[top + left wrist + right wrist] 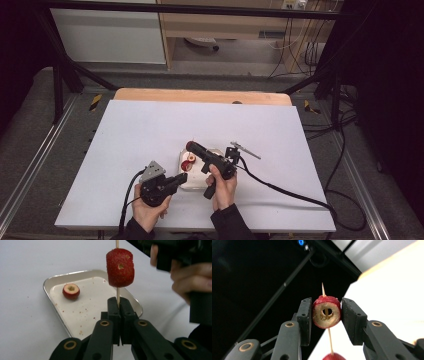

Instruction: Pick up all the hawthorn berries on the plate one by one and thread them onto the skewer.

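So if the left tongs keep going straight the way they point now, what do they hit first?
Probably the red cored fruit piece on the thin wooden skewer the left tongs hold. It sits just ahead of the tips, with the shallow metal tray below. Depth is unclear.

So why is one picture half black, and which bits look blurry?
Right gripper view: tilted toward the unlit dark room beyond the table; cored red fruit piece sharp. Left gripper view: evenly lit, the person's hand blurred, thin wooden skewer crisp. High view: soft and small.
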A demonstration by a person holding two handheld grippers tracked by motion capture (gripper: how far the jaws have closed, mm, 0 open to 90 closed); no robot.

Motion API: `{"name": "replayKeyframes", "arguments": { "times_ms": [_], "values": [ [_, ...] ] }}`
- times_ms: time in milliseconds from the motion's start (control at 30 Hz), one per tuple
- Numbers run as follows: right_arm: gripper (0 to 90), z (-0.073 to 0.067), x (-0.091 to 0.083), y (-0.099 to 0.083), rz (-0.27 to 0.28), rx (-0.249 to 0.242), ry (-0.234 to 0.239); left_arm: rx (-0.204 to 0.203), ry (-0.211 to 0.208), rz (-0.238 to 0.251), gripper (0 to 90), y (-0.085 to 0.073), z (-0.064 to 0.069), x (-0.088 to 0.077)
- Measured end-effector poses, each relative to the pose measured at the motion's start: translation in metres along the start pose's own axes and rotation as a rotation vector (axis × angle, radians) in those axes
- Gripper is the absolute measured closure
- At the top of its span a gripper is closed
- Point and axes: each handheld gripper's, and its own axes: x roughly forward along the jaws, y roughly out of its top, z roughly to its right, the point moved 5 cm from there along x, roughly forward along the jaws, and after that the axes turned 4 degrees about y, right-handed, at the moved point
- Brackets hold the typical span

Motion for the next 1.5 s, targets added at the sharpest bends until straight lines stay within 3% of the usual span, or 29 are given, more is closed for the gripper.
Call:
{"name": "replayKeyframes", "arguments": {
  "times_ms": [200, 433, 567, 667, 833, 1000, 1267, 1367, 1500],
  "values": [
    [62.0, 0.005, 0.0, -0.014, -0.05, -0.01, -0.012, 0.004, 0.01, -0.013, 88.6, -0.001, -0.005, 0.002],
    [61.3, 0.005, 0.0, -0.015, -0.078, -0.036, -0.026, 0.025, 0.008, -0.013, 88.5, -0.003, -0.007, 0.002],
    [48.6, 0.004, -0.003, -0.011, -0.106, -0.1, -0.058, 0.062, 0.02, -0.024, 88.5, -0.005, -0.012, 0.001],
    [39.6, 0.003, -0.006, -0.006, -0.152, -0.167, -0.082, 0.094, 0.035, -0.037, 88.5, -0.007, -0.018, 0.0],
    [21.3, 0.007, -0.013, -0.001, -0.261, -0.29, -0.163, 0.12, 0.054, -0.063, 88.5, -0.009, -0.03, -0.004],
    [13.6, 0.017, -0.019, -0.002, -0.389, -0.406, -0.231, 0.128, 0.062, -0.081, 88.5, -0.01, -0.04, -0.01],
    [10.4, 0.029, -0.022, -0.001, -0.524, -0.465, -0.3, 0.17, 0.087, -0.096, 88.5, -0.012, -0.053, -0.019],
    [9.2, 0.031, -0.021, 0.001, -0.597, -0.516, -0.352, 0.183, 0.093, -0.105, 88.5, -0.014, -0.058, -0.023],
    [8.7, 0.031, -0.015, 0.005, -0.687, -0.555, -0.377, 0.197, 0.095, -0.12, 88.5, -0.017, -0.063, -0.027]
  ]
}}
